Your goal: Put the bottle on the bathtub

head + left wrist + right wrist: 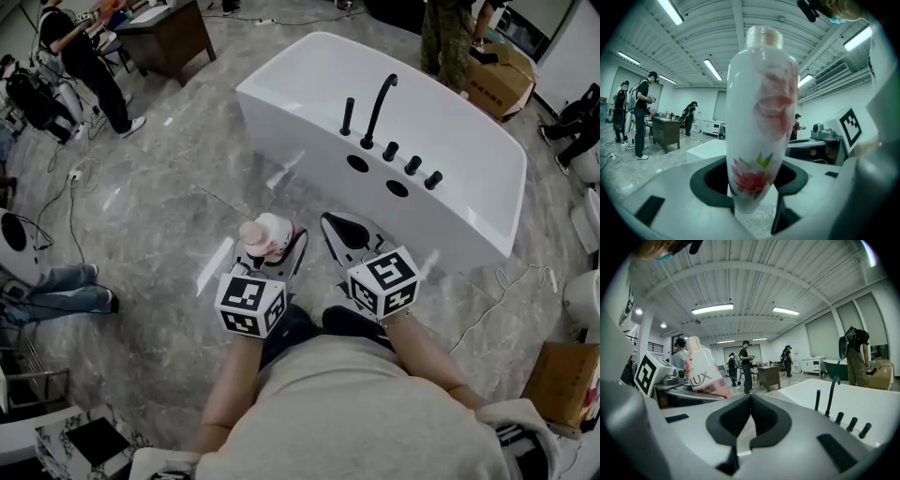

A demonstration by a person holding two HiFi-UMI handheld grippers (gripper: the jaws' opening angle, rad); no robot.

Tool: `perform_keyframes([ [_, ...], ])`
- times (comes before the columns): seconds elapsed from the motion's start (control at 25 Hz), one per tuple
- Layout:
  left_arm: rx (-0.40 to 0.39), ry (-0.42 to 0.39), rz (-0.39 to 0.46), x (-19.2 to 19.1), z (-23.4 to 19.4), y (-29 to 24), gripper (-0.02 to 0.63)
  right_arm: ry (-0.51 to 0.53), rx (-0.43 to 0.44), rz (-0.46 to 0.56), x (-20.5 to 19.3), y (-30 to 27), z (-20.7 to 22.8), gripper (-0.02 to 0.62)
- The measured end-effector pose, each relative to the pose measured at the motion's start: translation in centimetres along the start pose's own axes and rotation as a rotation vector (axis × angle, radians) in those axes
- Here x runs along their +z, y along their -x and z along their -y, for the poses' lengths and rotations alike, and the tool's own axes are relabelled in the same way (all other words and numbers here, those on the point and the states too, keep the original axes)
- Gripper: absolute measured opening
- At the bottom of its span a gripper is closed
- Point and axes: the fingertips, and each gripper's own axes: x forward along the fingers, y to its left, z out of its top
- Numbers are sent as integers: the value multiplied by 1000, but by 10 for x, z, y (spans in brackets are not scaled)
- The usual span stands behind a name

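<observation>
I have the bottle (761, 117) clamped in the left gripper (267, 246). The pads pinch it low down, near its narrow bottom end, and it stands upright with the cap on top. It hangs over the floor (178, 187), just short of the near wall of the tub (309, 66), so nothing is placed yet. The right gripper (750, 401) is clenched on nothing, with its jaws together and only air ahead of them, and it sits just beside the left one. With such a low grip I judge the bottle top-heavy, so I would keep the wrist level as I carry it forward and not let it tip toward the tub. The target I would choose is the flat rim deck beside the tap (380, 108). There I want a bare patch, away from the row of dark knobs (412, 164) and the two holes (375, 175) in the wall below them. I would bring the base over the deck and lower it until it rests flat, then let the jaws go and back straight out so a pad does not drag the bottle over. I would hold the right gripper aside.
</observation>
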Motion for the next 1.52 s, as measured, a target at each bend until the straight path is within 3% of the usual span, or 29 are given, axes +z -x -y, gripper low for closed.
perform_keyframes([
  [0.36, 34, 20, 2, -7, -1, -6, 238, -135, 11, -39, -33, 1, 18, -2],
  [0.68, 37, 46, -44, -14, -48, -36, 238, -153, -13, -34, -26, -43, 44, -2],
  [0.92, 2, 42, -45, 6, -116, -78, 238, -166, -48, -40, -8, -118, 70, -2],
  [1.28, -54, 14, -38, 60, -245, -137, 238, -185, -96, 6, 50, -247, 97, -2],
  [1.52, -125, 11, -42, 72, -297, -143, 238, -199, -166, 4, 62, -288, 91, -2],
])
